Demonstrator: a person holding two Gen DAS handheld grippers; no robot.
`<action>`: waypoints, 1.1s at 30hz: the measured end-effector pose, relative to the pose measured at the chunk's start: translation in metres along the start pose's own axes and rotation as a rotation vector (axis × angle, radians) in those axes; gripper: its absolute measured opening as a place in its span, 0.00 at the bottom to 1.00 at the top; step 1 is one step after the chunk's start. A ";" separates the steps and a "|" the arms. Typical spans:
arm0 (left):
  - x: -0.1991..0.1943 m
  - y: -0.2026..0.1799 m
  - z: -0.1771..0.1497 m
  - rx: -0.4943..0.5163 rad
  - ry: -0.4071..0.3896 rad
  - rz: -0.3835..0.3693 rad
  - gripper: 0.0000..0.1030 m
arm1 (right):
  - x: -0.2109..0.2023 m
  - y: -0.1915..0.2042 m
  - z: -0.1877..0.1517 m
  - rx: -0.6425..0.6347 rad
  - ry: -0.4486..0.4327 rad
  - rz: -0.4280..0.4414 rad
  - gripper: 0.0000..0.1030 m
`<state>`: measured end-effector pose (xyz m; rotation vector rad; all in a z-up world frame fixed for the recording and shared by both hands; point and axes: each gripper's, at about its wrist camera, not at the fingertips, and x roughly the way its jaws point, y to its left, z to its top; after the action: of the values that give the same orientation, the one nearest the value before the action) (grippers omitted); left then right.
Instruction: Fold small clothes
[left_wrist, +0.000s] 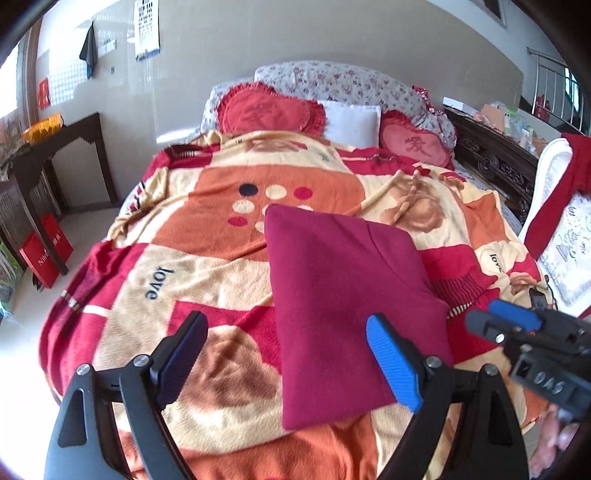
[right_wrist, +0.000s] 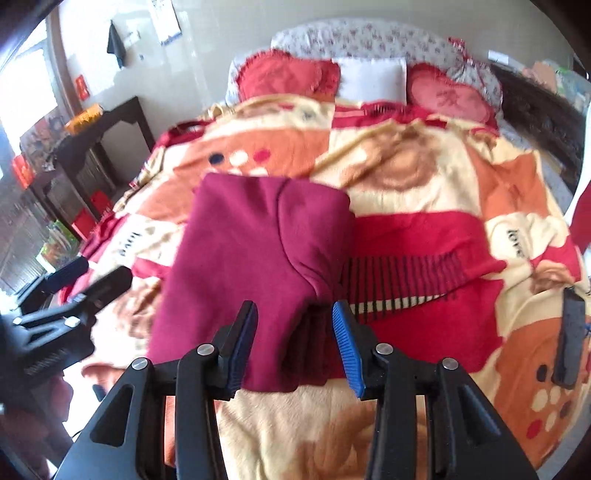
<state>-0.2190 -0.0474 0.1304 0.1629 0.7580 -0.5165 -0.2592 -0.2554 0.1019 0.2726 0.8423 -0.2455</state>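
A maroon garment (left_wrist: 343, 306) lies folded into a flat rectangle on the patterned blanket (left_wrist: 207, 258). My left gripper (left_wrist: 286, 332) is open above the garment's near left edge, holding nothing. My right gripper (right_wrist: 293, 314) is open, its jaws astride the garment's (right_wrist: 251, 266) near right corner where the folded layers stack; nothing is clamped. The right gripper also shows in the left wrist view (left_wrist: 498, 317) at the garment's right side. The left gripper shows in the right wrist view (right_wrist: 88, 275) at the left.
The blanket covers a bed with red heart cushions (left_wrist: 269, 112) and a white pillow (left_wrist: 352, 120) at the head. A dark side table (left_wrist: 55, 147) stands to the left. A white chair (left_wrist: 554, 206) with a red cloth stands on the right. A black object (right_wrist: 570, 336) lies on the blanket.
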 end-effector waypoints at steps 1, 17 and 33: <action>-0.007 0.001 -0.001 -0.001 -0.014 0.001 0.88 | -0.008 0.002 0.000 0.004 -0.010 0.003 0.23; -0.048 0.006 -0.004 0.001 -0.093 0.005 0.88 | -0.046 0.031 -0.008 -0.014 -0.109 -0.032 0.38; -0.036 0.020 -0.001 -0.027 -0.074 0.022 0.88 | -0.030 0.039 -0.005 -0.033 -0.085 -0.032 0.38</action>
<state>-0.2314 -0.0162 0.1536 0.1267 0.6901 -0.4885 -0.2692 -0.2140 0.1266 0.2164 0.7665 -0.2712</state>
